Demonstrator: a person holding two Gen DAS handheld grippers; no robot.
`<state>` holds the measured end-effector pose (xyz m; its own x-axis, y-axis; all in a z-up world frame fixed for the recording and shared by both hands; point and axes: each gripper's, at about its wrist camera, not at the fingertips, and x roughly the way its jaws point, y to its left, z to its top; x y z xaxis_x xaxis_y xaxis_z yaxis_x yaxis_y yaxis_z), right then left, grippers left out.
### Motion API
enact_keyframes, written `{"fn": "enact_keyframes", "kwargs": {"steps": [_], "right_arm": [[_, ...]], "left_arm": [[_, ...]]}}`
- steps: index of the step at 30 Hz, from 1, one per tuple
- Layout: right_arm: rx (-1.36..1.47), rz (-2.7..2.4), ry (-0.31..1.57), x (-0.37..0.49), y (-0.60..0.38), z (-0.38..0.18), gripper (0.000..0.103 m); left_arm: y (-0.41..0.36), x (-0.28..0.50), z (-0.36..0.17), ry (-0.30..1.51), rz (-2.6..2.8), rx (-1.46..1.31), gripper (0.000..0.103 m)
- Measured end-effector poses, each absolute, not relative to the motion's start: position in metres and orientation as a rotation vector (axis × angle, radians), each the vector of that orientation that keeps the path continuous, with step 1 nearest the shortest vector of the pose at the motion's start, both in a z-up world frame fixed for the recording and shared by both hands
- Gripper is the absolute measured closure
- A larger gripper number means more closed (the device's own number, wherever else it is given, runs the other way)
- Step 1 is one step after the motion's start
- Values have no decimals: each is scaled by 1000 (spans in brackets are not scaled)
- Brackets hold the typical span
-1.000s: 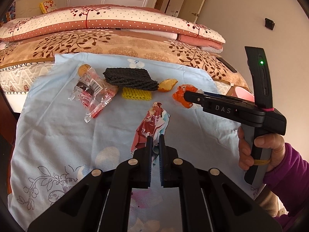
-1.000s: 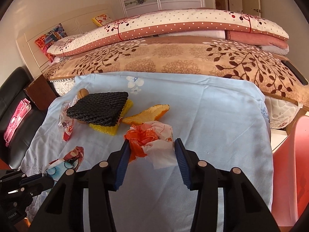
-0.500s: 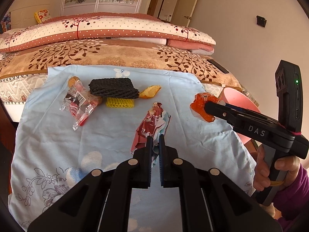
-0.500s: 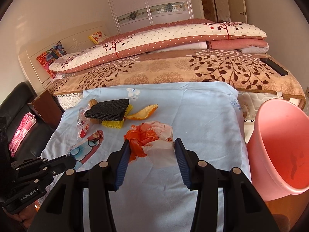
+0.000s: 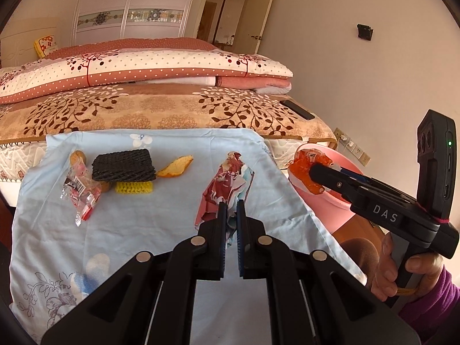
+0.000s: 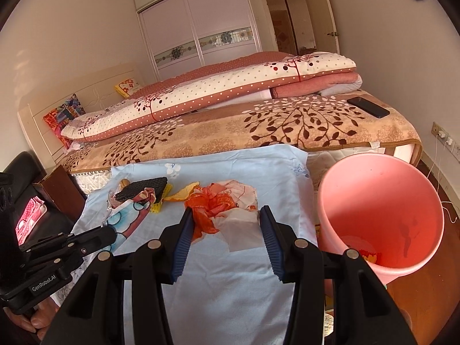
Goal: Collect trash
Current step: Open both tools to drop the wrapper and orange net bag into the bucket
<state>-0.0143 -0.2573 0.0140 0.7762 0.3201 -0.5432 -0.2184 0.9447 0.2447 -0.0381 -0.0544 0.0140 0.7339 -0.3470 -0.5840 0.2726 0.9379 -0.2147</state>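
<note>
- Fingers of the left gripper (image 5: 230,210): pinched nearly together on the thin colourful wrapper (image 5: 227,178). The wrapper's lower end sits between the pads; the rest stands up from the tips toward 12 o'clock.
- Fingers of the right gripper (image 6: 227,221): set about half apart, clamped on the crumpled orange-and-white wrapper (image 6: 224,210). The wad fills the gap from pad to pad and bulges past the tips toward 12 o'clock.
- In the left wrist view, the right gripper (image 5: 309,172) lies at 3 o'clock, its tip and orange wad in front of the rim of the pink bucket (image 5: 330,201).
- In the right wrist view, the pink bucket (image 6: 379,218) stands at 3 o'clock of the fingers, just beside the blue cloth (image 6: 230,273). Its mouth faces the camera.
- Trash on the blue cloth, at 10 to 11 o'clock of the left fingers: black mesh pad (image 5: 123,165) lying on a yellow mesh piece (image 5: 133,187), orange peel (image 5: 175,168) just beside it, clear red-printed wrapper (image 5: 82,198) at its left.
- A hand (image 5: 402,270) in a purple sleeve grips the right gripper's handle.
</note>
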Motion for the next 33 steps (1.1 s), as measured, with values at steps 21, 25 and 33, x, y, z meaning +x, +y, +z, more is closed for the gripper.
{"fn": "enact_keyframes", "kwargs": {"steps": [21, 25, 33], "right_arm": [[301, 55, 559, -26, -376, 11, 57], [317, 25, 567, -25, -391, 4, 57], [353, -18, 585, -20, -417, -10, 57]], "left_arm": [[-160, -7, 29, 601, -509, -63, 97], [-180, -1, 26, 610, -536, -51, 97], [-221, 14, 19, 623, -588, -17, 97]]}}
